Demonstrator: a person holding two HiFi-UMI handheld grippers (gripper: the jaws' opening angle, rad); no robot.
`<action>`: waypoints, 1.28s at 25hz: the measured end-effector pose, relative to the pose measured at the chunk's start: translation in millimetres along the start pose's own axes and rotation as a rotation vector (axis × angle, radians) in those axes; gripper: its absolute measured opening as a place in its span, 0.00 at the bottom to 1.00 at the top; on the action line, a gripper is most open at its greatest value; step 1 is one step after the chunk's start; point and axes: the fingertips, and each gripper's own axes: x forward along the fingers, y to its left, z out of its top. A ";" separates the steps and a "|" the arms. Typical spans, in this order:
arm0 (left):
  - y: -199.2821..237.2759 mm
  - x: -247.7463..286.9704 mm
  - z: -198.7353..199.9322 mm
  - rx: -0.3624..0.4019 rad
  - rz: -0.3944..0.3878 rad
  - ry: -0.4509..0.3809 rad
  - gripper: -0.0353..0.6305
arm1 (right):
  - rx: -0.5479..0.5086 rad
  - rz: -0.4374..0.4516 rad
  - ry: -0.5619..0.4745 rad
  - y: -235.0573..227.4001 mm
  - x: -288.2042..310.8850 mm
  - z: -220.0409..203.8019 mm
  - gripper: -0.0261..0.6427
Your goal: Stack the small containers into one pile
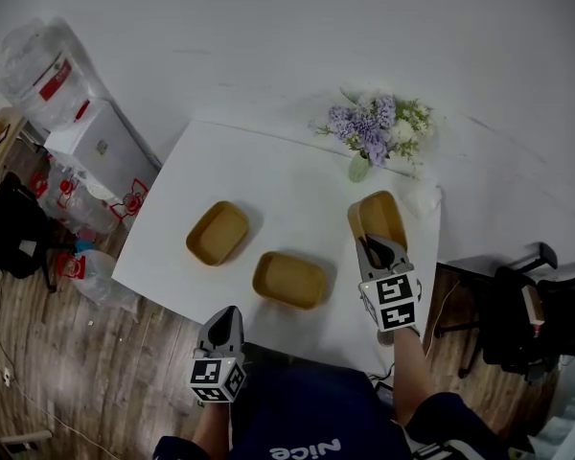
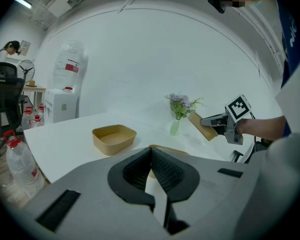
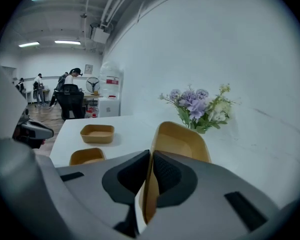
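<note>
The white bench (image 1: 268, 166) carried two of the three brown containers lying flat and well apart: the left container (image 1: 217, 232), and the middle container (image 1: 288, 279) near the front edge. The held container (image 1: 381, 217) was clear of the bench near the flowers (image 1: 372, 130). It was tipped onto its side, with its wall pinched between the closed right tongs (image 1: 370, 244). The left tongs (image 1: 227, 314) hovered at the near edge, pressed together on nothing. To nest well, the held container probably needed rolling level, mouth up. It could then go over the middle container, long sides squared, and be lowered straight in before release. The thin wall might buckle under a hard pinch.
</note>
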 end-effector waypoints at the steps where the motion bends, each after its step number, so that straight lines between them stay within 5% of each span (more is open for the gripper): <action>1: 2.0 0.5 0.6 -0.001 -0.001 -0.001 0.08 | -0.013 0.015 -0.005 7.1 0.5 3.3 0.12; 16: 23.7 -0.4 4.3 -0.011 0.021 -0.006 0.08 | -0.217 0.273 -0.044 115.2 8.0 31.2 0.12; 32: 21.1 -10.4 -5.3 -0.007 0.046 -0.002 0.08 | -0.425 0.506 0.019 191.0 -0.7 -5.3 0.12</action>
